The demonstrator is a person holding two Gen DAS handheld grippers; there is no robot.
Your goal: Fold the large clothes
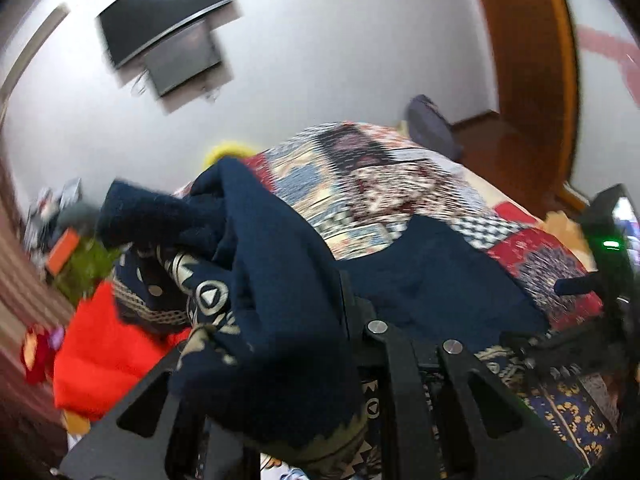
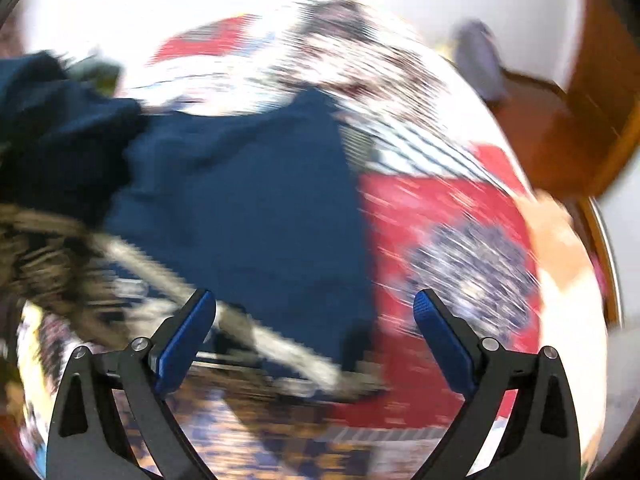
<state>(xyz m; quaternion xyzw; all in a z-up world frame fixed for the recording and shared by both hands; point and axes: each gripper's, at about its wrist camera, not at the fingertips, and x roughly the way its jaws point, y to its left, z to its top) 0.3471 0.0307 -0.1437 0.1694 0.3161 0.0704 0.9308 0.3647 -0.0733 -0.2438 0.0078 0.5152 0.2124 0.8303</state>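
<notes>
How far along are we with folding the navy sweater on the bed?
Early. Done: part of the navy sweater lies spread on the patchwork quilt. In hand: the left gripper is shut on a bunched, lifted part of it; the right gripper is open above the flat part. Left: no neat fold shows yet.

Heavy streaked motion blur across the right wrist view, whites blown out; milder smear in the left; ceiling-light glare on the TV (image 1: 160, 12); fisheye bending, dark corners.

Navy garment (image 2: 248, 200) covers bedspread (image 2: 440, 216) left; right side bare.
</notes>
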